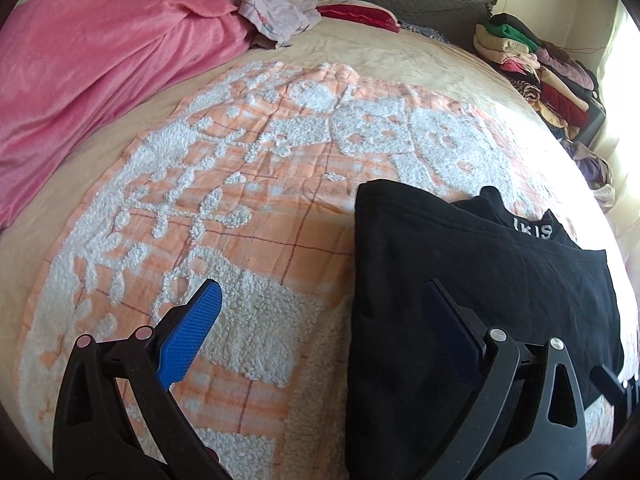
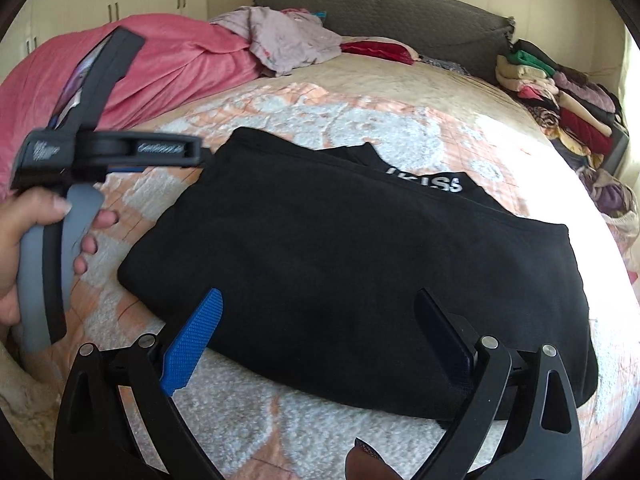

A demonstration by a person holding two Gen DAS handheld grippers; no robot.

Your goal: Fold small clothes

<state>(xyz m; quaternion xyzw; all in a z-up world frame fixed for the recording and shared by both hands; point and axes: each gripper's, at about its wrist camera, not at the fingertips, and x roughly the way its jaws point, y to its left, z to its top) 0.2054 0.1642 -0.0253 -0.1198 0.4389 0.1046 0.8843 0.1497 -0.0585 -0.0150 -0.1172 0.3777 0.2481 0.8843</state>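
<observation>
Bedspread (image 1: 248,240) in orange and white is lying under both your grippers. Your left gripper (image 1: 320,304) is gaping, empty, its right finger over the folded black garment (image 2: 340,264); your right gripper (image 2: 320,312) is straddling its near edge, spread wide.

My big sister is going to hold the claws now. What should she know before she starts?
Left claw: open, holding nothing, over the left edge of the black garment.
Right claw: open, empty, above the near edge of the same garment.
The black garment lies on the orange-and-white blanket, already folded over at least once; a bit with white lettering sticks out at the far side.
A pile of folded clothes sits at the bed's far right edge. A pink blanket and loose pale clothes are at the far left.
Left to do: probably finish this fold, move it to the pile, then take the next piece.
</observation>
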